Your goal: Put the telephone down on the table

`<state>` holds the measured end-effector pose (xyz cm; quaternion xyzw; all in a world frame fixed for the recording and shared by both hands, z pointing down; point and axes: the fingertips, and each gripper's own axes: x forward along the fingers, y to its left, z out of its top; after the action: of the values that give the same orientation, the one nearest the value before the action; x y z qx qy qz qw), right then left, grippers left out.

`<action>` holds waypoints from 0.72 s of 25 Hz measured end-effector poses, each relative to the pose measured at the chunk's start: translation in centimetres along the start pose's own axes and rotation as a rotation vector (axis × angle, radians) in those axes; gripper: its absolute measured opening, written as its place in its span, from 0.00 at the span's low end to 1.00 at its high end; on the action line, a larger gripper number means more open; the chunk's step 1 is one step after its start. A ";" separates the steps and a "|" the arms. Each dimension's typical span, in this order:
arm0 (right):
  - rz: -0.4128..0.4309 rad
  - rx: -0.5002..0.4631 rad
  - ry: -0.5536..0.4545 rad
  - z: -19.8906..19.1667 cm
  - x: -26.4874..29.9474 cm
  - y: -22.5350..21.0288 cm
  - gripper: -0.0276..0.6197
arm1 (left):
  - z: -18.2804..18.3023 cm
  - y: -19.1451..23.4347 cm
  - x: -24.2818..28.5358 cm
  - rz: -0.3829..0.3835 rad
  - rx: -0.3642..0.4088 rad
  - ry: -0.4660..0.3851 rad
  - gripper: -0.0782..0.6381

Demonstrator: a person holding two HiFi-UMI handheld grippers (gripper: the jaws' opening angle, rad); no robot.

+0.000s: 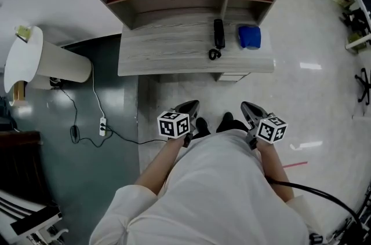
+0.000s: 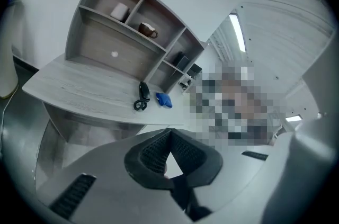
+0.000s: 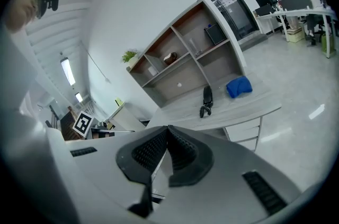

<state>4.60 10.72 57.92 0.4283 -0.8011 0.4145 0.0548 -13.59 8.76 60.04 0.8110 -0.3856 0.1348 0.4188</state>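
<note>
Head view: one telephone (image 1: 219, 34), one blue cloth (image 1: 250, 36) perhaps, one table (image 1: 162, 55).

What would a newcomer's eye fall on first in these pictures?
First come the two grippers with marker cubes low in the head view, the left gripper and right gripper, both with jaws together and empty. Beyond them the black telephone lies on the grey table, its cord coiled at the near end, with a blue cloth just right of it.
</note>
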 end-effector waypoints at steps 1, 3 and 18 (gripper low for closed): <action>0.005 -0.003 -0.003 0.2 -0.3 0.0 0.07 | -0.1 -0.6 -0.1 -0.004 -0.002 -0.006 0.12; 0.017 -0.008 -0.011 0.8 -0.9 -0.1 0.07 | 0.0 -1.7 -0.1 -0.007 -0.009 -0.019 0.12; 0.097 -0.046 -0.026 4.4 -4.8 -2.0 0.07 | -0.1 -6.6 1.5 0.026 -0.065 -0.086 0.12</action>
<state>10.22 10.08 54.20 0.3931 -0.8308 0.3926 0.0343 -7.73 10.41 57.15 0.7969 -0.4179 0.0928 0.4262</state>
